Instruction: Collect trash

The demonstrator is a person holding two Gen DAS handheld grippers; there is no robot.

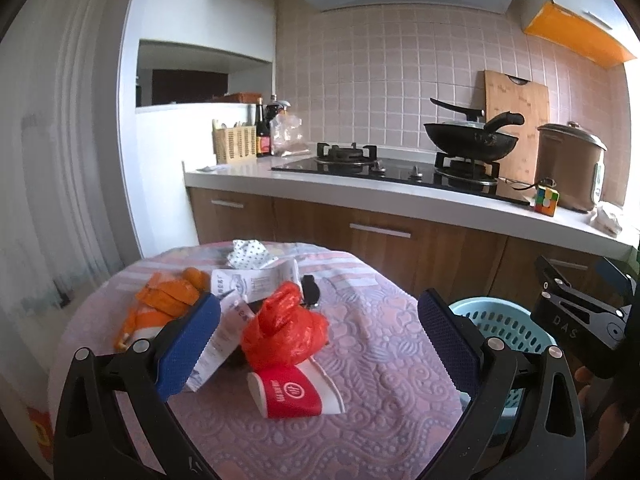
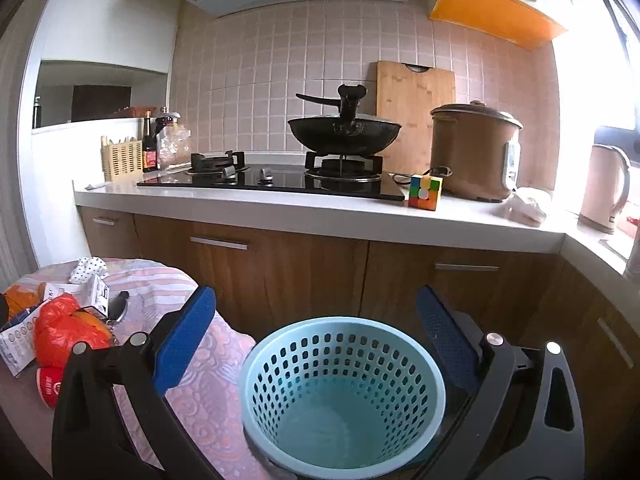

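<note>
Currently, left gripper (image 1: 318, 332) is held wide open, empty, above red bag (image 1: 286, 330) & red cup (image 1: 294, 396) on clothed worktop (image 1: 380, 360). Right gripper (image 2: 316, 334) is spread wide, nothing gripped, over blue basket (image 2: 344, 396) beside worktop.

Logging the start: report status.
Left tool open over red bag, cup. Right tool open above empty blue basket. Nothing in the way.

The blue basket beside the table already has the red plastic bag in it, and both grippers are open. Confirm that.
Not quite. The blue basket is empty, as the right wrist view shows. The red plastic bag lies on the table among the other trash, seen in the left wrist view. Both the left gripper and the right gripper are indeed open.
</note>
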